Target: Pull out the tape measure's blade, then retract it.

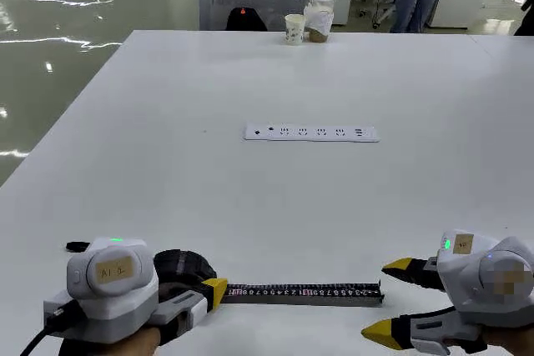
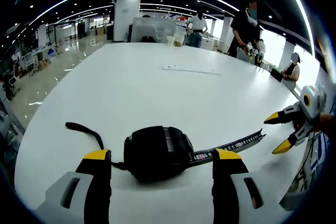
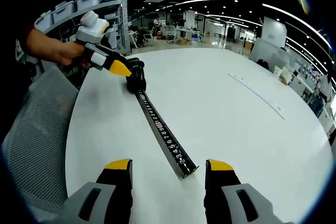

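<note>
- White workbench (image 1: 250,198) all round, a power strip (image 1: 310,132) lying mid-table and two cups (image 1: 294,28) parked at the far edge, well apart from the action.
- Over on the left, the tape measure's black case (image 1: 183,266) sits on the table near the front edge, its wrist strap (image 2: 84,129) trailing off to the side.
- Left gripper (image 2: 161,156) is right at the case, jaws spread either side with a gap showing in its own view. By the look of it, it's there to bracket the case, not clamp it.
- Across the middle runs the blade (image 1: 300,293), drawn out flat on the surface, numbers up, from the case towards the right.
- Right gripper (image 1: 385,300) sits at the blade's hooked end (image 3: 189,170), jaws wide apart and pinching nothing, with the hook just ahead of them.
- So the pull-out looks done. The retract probably comes next, and the free blade may snap back fast with nothing pinching its tip.
</note>
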A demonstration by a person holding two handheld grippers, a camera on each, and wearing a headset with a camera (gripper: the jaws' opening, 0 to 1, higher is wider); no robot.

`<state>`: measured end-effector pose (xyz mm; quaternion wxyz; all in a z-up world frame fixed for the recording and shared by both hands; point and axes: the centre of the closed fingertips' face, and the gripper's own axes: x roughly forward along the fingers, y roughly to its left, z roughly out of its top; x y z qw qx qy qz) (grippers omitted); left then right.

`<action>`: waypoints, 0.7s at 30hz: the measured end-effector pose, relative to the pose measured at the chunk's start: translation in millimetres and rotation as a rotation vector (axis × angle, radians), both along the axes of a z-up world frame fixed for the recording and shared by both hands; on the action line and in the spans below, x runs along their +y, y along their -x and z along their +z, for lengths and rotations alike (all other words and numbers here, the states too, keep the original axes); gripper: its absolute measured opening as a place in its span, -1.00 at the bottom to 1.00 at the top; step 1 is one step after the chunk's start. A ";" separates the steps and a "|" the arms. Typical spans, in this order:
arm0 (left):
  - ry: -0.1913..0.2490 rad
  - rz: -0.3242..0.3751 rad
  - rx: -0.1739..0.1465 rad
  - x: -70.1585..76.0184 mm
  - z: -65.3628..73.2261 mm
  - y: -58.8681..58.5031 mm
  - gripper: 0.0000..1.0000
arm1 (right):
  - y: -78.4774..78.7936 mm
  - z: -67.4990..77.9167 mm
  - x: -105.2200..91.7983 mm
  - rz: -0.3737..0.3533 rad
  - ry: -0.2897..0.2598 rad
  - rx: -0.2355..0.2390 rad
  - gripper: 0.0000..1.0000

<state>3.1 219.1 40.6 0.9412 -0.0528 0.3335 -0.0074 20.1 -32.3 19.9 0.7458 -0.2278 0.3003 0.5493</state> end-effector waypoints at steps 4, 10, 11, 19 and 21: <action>0.003 0.010 0.008 0.7 -2.8 -1.2 0.43 | -3.2 -3.5 -0.4 0.025 0.013 0.000 -0.01; 0.007 0.019 0.017 2.4 -4.9 -5.7 0.35 | -10.3 -8.3 -0.8 0.053 0.037 0.001 -0.12; 0.009 0.018 0.016 2.2 -4.9 -6.5 0.31 | -11.0 -9.2 -1.0 0.060 0.041 0.000 -0.15; 0.009 0.022 0.021 2.0 -6.5 -13.0 0.26 | -16.3 -19.9 -3.3 0.110 0.077 0.012 -0.36; 0.010 0.025 0.023 2.1 -7.2 -14.1 0.25 | -17.5 -22.7 -4.2 0.118 0.087 0.017 -0.38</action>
